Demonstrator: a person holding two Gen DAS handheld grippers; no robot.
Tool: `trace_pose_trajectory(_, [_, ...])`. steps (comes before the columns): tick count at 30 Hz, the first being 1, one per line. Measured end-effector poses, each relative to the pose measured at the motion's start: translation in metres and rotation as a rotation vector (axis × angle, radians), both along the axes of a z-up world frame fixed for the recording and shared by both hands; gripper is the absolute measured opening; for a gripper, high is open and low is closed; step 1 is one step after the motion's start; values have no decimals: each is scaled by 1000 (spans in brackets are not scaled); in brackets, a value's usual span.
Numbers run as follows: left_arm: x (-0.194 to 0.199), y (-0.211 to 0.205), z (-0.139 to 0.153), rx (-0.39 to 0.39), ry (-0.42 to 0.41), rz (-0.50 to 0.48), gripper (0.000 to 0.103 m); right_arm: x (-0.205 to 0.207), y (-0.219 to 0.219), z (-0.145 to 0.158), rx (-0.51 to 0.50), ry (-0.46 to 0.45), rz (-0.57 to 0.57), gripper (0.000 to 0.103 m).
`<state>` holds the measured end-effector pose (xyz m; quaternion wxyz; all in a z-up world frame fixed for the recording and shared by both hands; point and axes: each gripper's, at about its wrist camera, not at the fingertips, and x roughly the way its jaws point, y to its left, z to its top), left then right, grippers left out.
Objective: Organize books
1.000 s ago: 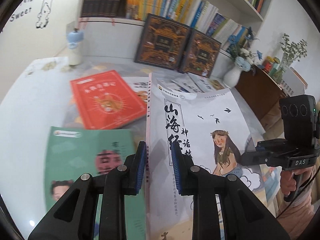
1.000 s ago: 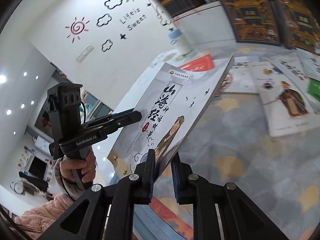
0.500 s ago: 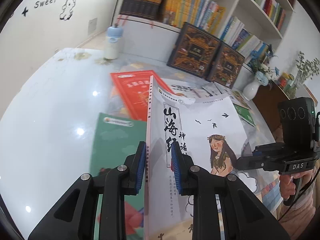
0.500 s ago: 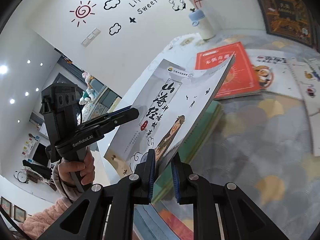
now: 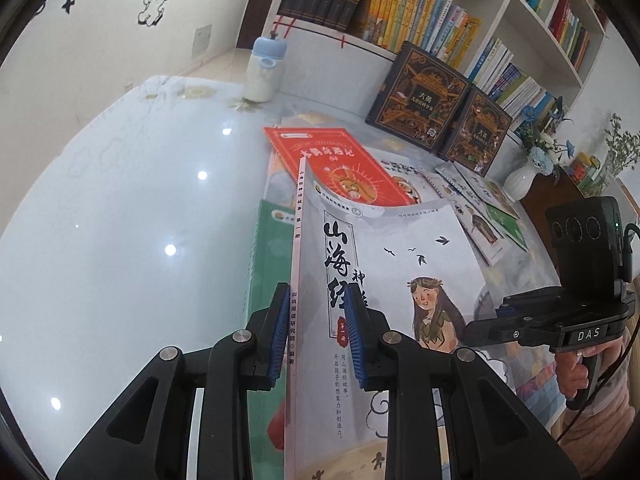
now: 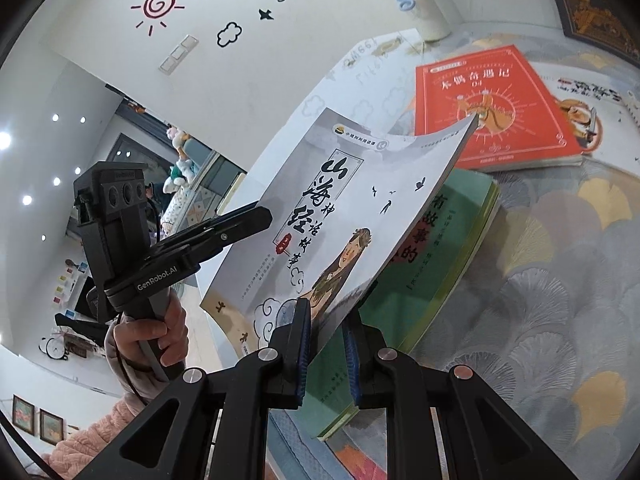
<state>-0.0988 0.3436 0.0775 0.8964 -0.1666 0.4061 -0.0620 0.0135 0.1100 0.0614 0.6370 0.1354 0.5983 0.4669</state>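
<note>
A grey-white book with a girl on its cover (image 5: 400, 248) (image 6: 340, 208) hangs tilted above the table, held by both grippers. My left gripper (image 5: 316, 300) is shut on its spine edge and shows in the right wrist view as a black device (image 6: 256, 218). My right gripper (image 6: 326, 316) is shut on the opposite edge, seen from the left wrist (image 5: 474, 330). Just under the held book a green book (image 6: 452, 248) (image 5: 272, 264) lies flat. A red book (image 6: 488, 104) (image 5: 340, 160) lies beyond it.
Several thin books (image 5: 472, 200) are spread on the patterned table to the right. Two dark ornate books (image 5: 420, 96) lean against the full bookshelf. A blue-capped bottle (image 5: 264, 72) stands at the back left, a white vase (image 5: 520, 180) at the back right. A hand (image 6: 156, 332) grips the left handle.
Both grippers carried the grey-white book leftward and lower, so it now hangs over the green book. The red book came fully into the right wrist view. Both grips stayed shut.
</note>
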Motion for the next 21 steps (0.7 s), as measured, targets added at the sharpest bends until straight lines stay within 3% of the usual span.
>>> trace_pose_trajectory(13, [-1, 3, -15, 9, 24, 10, 23, 3, 8, -18, -29, 42, -12, 15])
trace_pose_trajectory(21, [1, 3, -21, 40, 41, 20, 25, -2, 8, -14, -38, 41, -14, 16])
